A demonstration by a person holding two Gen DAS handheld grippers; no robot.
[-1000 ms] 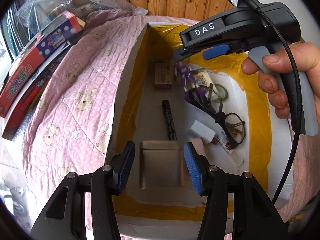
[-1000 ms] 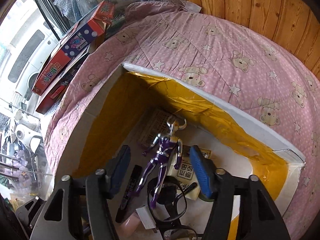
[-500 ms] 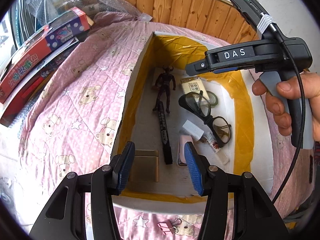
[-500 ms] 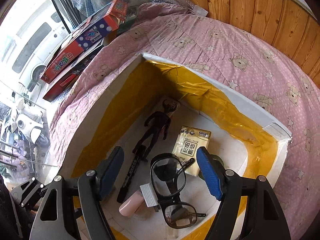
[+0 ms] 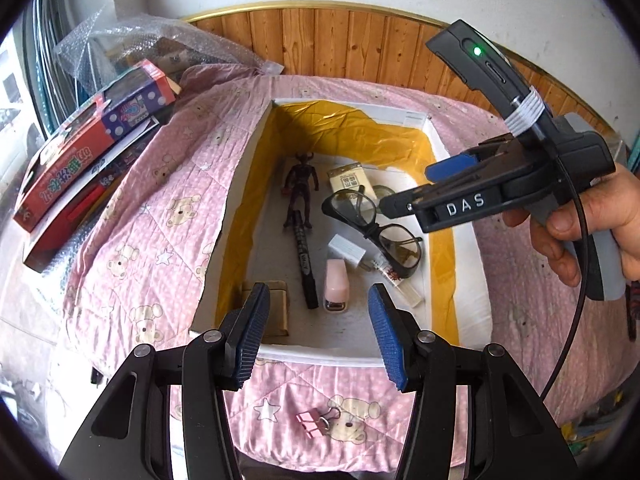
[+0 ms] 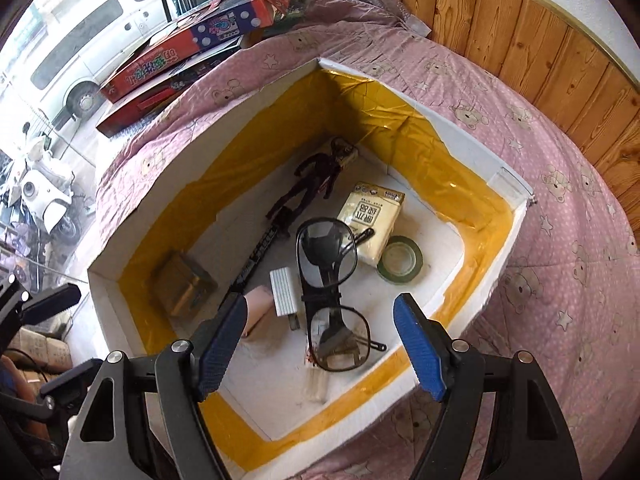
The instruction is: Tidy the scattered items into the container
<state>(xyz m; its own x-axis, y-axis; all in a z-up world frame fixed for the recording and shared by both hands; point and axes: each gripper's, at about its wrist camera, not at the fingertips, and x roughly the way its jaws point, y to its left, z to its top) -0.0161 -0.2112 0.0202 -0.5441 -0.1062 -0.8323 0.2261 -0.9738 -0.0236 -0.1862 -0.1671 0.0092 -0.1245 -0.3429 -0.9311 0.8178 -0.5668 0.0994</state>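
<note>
A white foam box [image 5: 466, 248] [image 6: 476, 152] lined with yellow tape sits on the pink bear quilt. Inside lie a toy figure [image 5: 301, 188] [image 6: 316, 176], a black marker [image 5: 303, 258], glasses [image 5: 372, 216] [image 6: 328, 276], a tissue pack [image 6: 370, 218], a tape roll [image 6: 400, 260], a pink stapler [image 5: 335, 284], a white adapter [image 6: 285, 292] and a small brown box [image 6: 182, 284]. A pink binder clip [image 5: 318, 422] lies on the quilt in front of the box. My left gripper [image 5: 318, 336] is open and empty above the box's near edge. My right gripper [image 6: 320, 344] is open and empty above the glasses.
Red game boxes [image 5: 88, 148] [image 6: 192, 40] and bubble wrap [image 5: 136, 44] are stacked at the quilt's far left. A wooden headboard [image 5: 360, 44] runs along the back. The quilt's near edge [image 5: 320, 456] drops off just below the binder clip.
Both grippers have pulled up and back from the box. The right one let go of the toy figure, which now lies in the box. The binder clip has come into view.
</note>
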